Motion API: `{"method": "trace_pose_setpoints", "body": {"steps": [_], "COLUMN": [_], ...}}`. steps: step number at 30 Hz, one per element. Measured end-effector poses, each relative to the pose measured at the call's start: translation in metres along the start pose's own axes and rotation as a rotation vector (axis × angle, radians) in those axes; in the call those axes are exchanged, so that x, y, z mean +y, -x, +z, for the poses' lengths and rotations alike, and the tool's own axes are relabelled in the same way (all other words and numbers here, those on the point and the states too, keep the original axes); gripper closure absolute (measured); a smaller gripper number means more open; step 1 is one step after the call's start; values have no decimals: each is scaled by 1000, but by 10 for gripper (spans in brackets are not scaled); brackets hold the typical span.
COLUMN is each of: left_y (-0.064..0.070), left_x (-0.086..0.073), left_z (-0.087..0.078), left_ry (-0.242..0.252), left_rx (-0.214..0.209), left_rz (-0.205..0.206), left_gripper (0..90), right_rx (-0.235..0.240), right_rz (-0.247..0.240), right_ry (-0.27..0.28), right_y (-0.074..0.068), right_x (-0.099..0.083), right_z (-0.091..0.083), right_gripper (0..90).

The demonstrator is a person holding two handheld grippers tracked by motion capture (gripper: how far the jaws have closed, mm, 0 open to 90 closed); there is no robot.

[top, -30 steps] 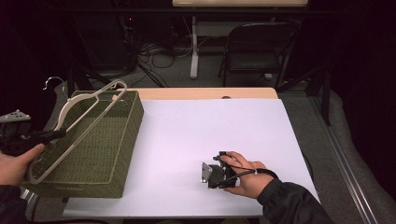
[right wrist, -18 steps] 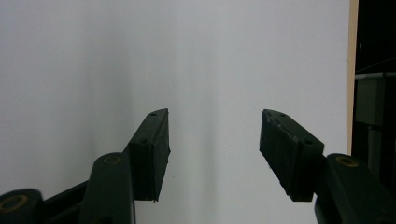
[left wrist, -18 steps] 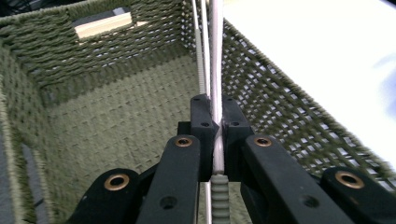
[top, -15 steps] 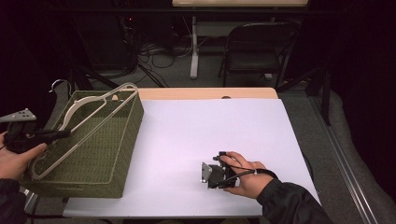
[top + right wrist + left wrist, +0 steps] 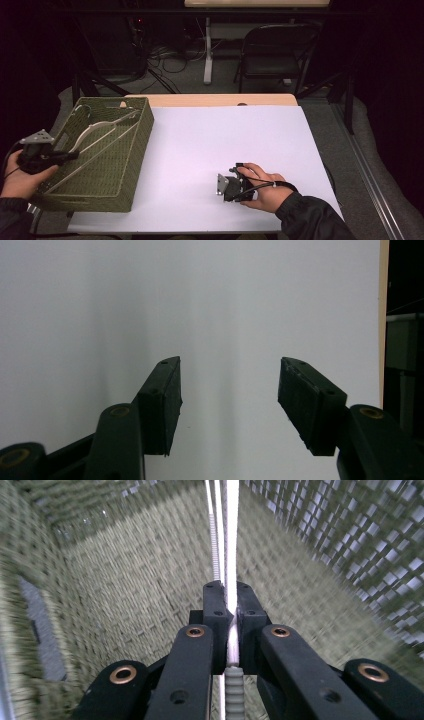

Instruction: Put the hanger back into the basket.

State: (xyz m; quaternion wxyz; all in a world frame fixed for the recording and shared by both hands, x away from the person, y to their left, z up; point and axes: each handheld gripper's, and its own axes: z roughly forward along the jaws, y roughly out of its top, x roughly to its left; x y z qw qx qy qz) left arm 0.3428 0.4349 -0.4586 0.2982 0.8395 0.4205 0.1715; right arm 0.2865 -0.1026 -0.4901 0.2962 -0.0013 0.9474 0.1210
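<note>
Currently: left gripper [image 5: 70, 155] clamps white hanger [image 5: 102, 131], left of frame inside green basket [image 5: 131, 165]; lower it flat before releasing. Right gripper [image 5: 220, 186], jaws wide, empty, lower centre.

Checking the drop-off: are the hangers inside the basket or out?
Inside: the pale plastic hangers lie within the green woven basket, gripped by the left gripper.

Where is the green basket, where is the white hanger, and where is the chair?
green basket [image 5: 135, 165], high view, on its right woven wall.
white hanger [image 5: 92, 131], high view, on its curved shoulder inside the basket.
chair [image 5: 270, 42], high view, on its dark backrest.
</note>
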Motion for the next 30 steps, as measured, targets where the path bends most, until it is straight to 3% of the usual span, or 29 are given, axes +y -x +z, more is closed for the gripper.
{"method": "trace_pose_setpoints", "body": {"steps": [2,4,5,6,7,9,11,16,23,30], "left_y": [4,7,8,10,12,16,19,22,31,55], "left_x": [1,5,7,8,10,12,12,9,2,0], "left_z": [3,2,1,1,-2,-7,-14,-25,-32,-49], "left_ry": [-6,18,8,2,-11,-5,9,38,52,144], "left_rx": [19,-18,-25,-34,-50,-83,-89,-54,-9,14], "left_rz": [48,61,90,96,105,100,93,41,15,8], "left_gripper": [863,714,661,596,585,517,462,449,444,417], "right_rx": [4,3,3,1,-1,-2,-6,-7,-13,-18], "right_rz": [4,11,13,4,6,4,5,14,40,92], "right_ry": [2,-3,-2,2,-2,8,14,14,22,23], "right_y": [0,0,-1,0,0,-1,-1,-1,-1,-5], "right_x": [0,0,-1,-1,-1,-1,-2,-3,-6,-20], "right_z": [0,0,0,0,-1,-2,-3,-5,-8,-16], "right_gripper": [428,428,428,428,428,428,428,428,428,421]}}
